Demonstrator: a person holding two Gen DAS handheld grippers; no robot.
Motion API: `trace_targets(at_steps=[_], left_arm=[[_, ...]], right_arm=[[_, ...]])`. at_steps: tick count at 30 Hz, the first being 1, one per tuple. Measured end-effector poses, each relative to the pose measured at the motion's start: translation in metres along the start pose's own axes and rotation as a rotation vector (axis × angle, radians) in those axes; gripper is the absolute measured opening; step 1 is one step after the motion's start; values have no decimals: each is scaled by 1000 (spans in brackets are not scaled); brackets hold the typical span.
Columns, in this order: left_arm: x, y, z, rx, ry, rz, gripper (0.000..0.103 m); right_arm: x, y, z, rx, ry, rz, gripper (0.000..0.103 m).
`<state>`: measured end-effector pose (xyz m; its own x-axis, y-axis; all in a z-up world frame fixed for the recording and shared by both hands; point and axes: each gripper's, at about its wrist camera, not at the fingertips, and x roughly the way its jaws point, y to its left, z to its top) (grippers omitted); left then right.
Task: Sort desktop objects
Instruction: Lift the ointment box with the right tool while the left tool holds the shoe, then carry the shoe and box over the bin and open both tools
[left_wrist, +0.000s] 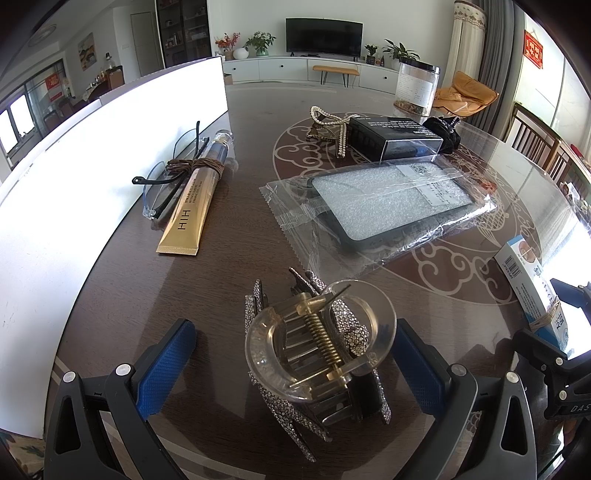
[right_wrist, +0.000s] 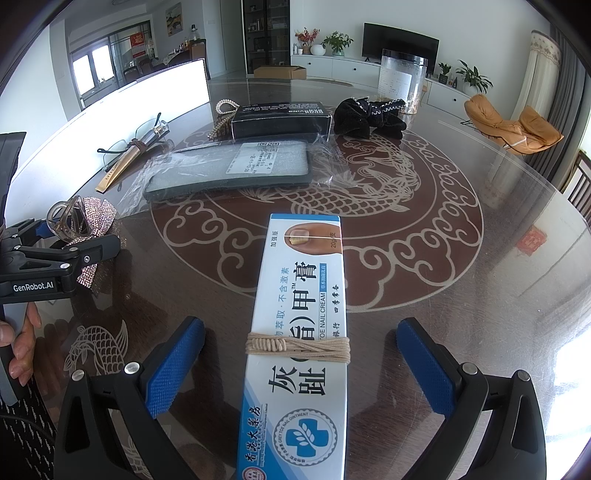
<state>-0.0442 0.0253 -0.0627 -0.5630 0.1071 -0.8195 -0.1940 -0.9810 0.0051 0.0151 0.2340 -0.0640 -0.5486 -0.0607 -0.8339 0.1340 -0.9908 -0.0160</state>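
Note:
A heap of hair clips (left_wrist: 317, 354), with a clear claw clip lying on rhinestone ones, sits on the glass-topped table between the fingers of my left gripper (left_wrist: 291, 369). That gripper is open, and its right blue pad (left_wrist: 417, 365) is close to the clear clip. In the right wrist view a blue and white nail cream box (right_wrist: 299, 332), bound with a beige cord, lies lengthwise between the fingers of my right gripper (right_wrist: 301, 365). This gripper is open too, with a gap on both sides of the box. The same box (left_wrist: 528, 288) shows at the right edge of the left wrist view.
A gold tube tied to glasses (left_wrist: 192, 192) lies beside a white panel (left_wrist: 92, 177). A bagged phone case (left_wrist: 388, 203), a black box (left_wrist: 395, 138), a pearl bow clip (left_wrist: 332, 125), a black scrunchie (right_wrist: 369, 114) and a clear jar (right_wrist: 402, 81) sit farther back. A hand (right_wrist: 22, 343) holds the left gripper.

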Motion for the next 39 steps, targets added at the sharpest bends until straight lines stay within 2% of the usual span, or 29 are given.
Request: trace_targets(at_steps=[4, 5, 6, 7, 8, 9, 10, 11, 16, 20, 23, 25, 29, 34, 36, 39], left_arm=[[0, 0, 1, 8, 6, -8, 103], [-1, -1, 1, 11, 0, -9, 99], [-4, -2, 1, 17, -17, -13, 83], [-7, -2, 1, 24, -30, -19, 73], [-9, -3, 1, 33, -39, -31, 55], [-10, -3, 1, 36, -40, -43, 53], [-11, -2, 2, 29, -41, -66, 53], [-13, 1, 2, 16, -43, -98, 52], [-55, 26, 3, -54, -128, -231, 52], [-89, 59, 0, -97, -151, -250, 52], [-120, 98, 6, -166, -187, -259, 52], [-143, 130, 14, -192, -229, -237, 52], [-171, 205, 35, -246, -265, -132, 52], [-145, 291, 58, -302, -154, -24, 52], [-126, 312, 66, -310, -93, 13, 52], [-101, 325, 69, -307, -29, 19, 52]], right_arm=[[10, -4, 20, -27, 149, 21, 102], [11, -6, 23, -25, 171, 25, 100], [11, -8, 27, -26, 185, 30, 95], [11, -9, 29, -30, 197, 31, 89], [10, -9, 31, -43, 204, 29, 85], [7, -8, 32, -56, 201, 37, 72], [5, -8, 34, -68, 200, 44, 48], [3, -9, 34, -65, 210, 43, 43], [-24, -21, 33, 13, 145, 80, 42], [-50, -21, 48, 41, 73, 117, 42], [-63, -3, 78, 34, 19, 166, 42], [-72, 21, 103, 9, -22, 214, 42], [-84, 90, 167, -48, -115, 348, 42], [-78, 209, 247, -119, -175, 528, 42], [-63, 258, 273, -148, -175, 560, 42], [-27, 323, 301, -195, -156, 561, 42]])
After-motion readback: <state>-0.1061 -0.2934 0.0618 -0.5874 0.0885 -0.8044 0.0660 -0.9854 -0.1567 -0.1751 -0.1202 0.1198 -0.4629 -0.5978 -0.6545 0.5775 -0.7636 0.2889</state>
